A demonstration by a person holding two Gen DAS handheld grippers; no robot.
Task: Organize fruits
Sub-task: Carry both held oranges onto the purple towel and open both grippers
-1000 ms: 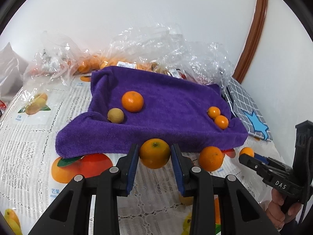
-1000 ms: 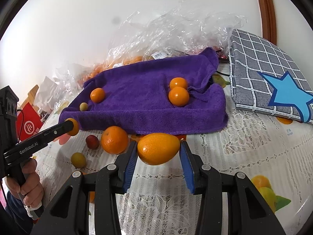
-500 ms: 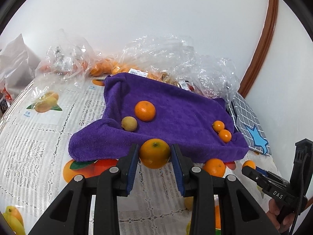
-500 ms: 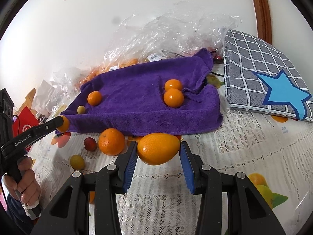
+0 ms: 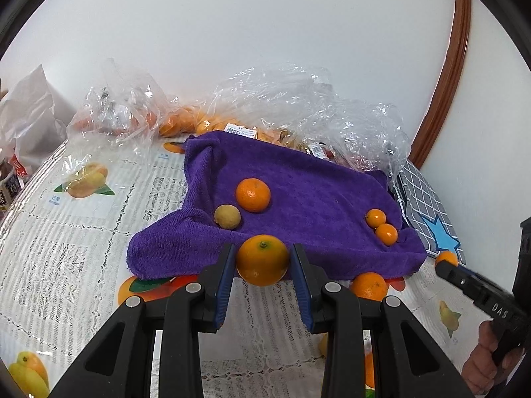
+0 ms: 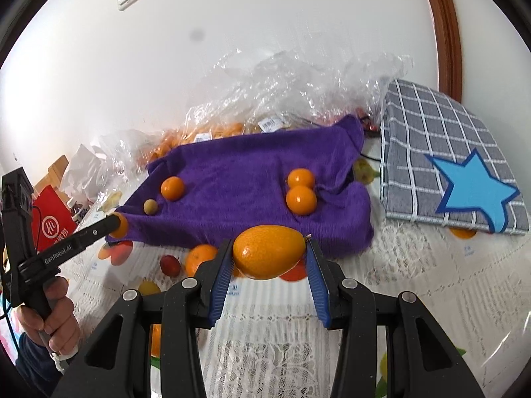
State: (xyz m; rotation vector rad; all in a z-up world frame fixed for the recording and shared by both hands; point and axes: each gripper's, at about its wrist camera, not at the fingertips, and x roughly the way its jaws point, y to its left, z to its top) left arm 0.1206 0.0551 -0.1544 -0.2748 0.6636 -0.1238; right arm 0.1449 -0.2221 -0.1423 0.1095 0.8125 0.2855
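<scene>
Left gripper (image 5: 262,260): jaws closed on a round orange (image 5: 262,260), stem end up, held just above the near edge of the purple towel (image 5: 308,185). Right gripper (image 6: 268,257): jaws closed on an oval orange fruit (image 6: 268,257), gripped end to end, also at the towel's near edge.

On the towel, the left wrist view shows a mandarin (image 5: 253,195) touching or just beside a small yellowish fruit (image 5: 227,217) on the left side, and two small oranges (image 5: 381,227) touching each other on the right side. An orange (image 5: 368,286) lies on the bench (image 5: 66,265) just off the towel's near edge; the right wrist view adds a small red fruit (image 6: 170,265) and a yellow one (image 6: 149,288) near it.

Judged step: carrying each held fruit to its group on the towel. To do it well, lower each fruit until it rests on the cloth beside like fruit before the jaws part, since round fruit will probably roll on the sloping folds; keep the two grippers well apart.

Hard to make out: the contents of the crumpled plastic bags (image 5: 298,109) behind the towel, where only orange patches and labels show through; what props up the towel's far edge; the fruit behind the gripper bodies, cut off in both views. The checked cushion (image 6: 448,159) hides the bench beyond it.
</scene>
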